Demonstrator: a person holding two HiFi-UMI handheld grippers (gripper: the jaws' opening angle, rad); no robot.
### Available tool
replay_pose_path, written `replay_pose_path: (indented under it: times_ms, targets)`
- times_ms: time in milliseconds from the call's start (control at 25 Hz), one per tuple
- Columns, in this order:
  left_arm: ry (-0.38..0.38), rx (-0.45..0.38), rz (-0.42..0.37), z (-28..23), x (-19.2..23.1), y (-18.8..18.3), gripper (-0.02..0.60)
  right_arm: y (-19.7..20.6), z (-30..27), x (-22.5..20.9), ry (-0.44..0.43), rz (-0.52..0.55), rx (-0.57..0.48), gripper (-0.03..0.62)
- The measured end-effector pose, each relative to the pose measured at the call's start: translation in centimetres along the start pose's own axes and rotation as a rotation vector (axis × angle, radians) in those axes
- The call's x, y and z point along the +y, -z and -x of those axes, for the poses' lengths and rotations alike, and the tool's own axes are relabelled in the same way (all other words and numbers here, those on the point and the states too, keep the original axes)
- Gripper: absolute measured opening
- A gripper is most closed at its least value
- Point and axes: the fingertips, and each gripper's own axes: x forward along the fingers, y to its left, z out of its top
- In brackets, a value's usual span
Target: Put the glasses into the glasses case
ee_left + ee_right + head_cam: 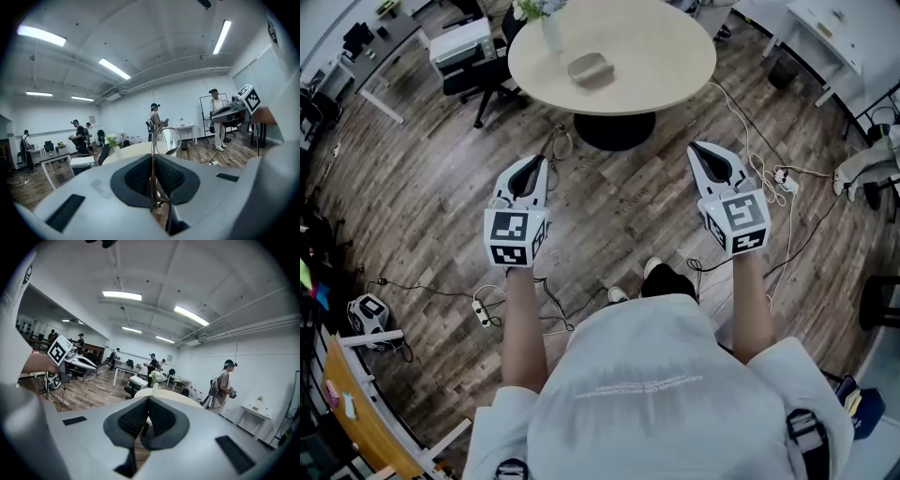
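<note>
Glasses (561, 144) project from the tip of the left gripper (532, 173) in the head view, held in the air over the floor. The glasses case (591, 68) lies on the round table (670, 56), well apart.

Left gripper view: jaws clenched on a thin metal part of the frame, lens upright above. Risk: so narrow a grip may let the frame pivot or slip in transit.

Right gripper view: right gripper (146, 420) jaws pressed together, nothing between. The case appears closed, so insertion may be blocked.
</note>
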Motion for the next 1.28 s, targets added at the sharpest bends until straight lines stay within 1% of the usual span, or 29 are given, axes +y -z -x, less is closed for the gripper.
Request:
replay_pose_path:
  times_ms: [280, 520, 720, 1040, 1160, 1280]
  targets:
    - [0.020, 0.018, 0.007, -1.9, 0.7, 0.8, 0.017, 0.9, -1.6, -0.5, 0.013, 0.007, 0.018, 0.000]
    - [0.009, 0.027, -0.009, -5.3, 3.3, 1.2, 0.017, 1.5, -6.2, -2.2, 0.013, 0.028, 0.027, 0.000]
    - [0.012, 0.057, -0.017, -10.3, 6.4, 1.6, 0.017, 1.7, -12.0, -4.8, 0.008, 0.010, 0.024, 0.000]
    - [0.032, 0.097, -0.051, -20.3, 11.9, 0.1, 0.017, 1.8, -22.1, -10.1, -0.007, -0.024, 0.045, 0.000]
    - [0.044, 0.108, -0.063, -24.1, 13.6, -0.6, 0.018, 2.0, -24.9, -11.7, -0.004, -0.037, 0.052, 0.000]
    - [0.063, 0.110, -0.073, -27.5, 14.3, -1.1, 0.018, 2.8, -26.9, -12.6, -0.010, -0.058, 0.066, 0.000]
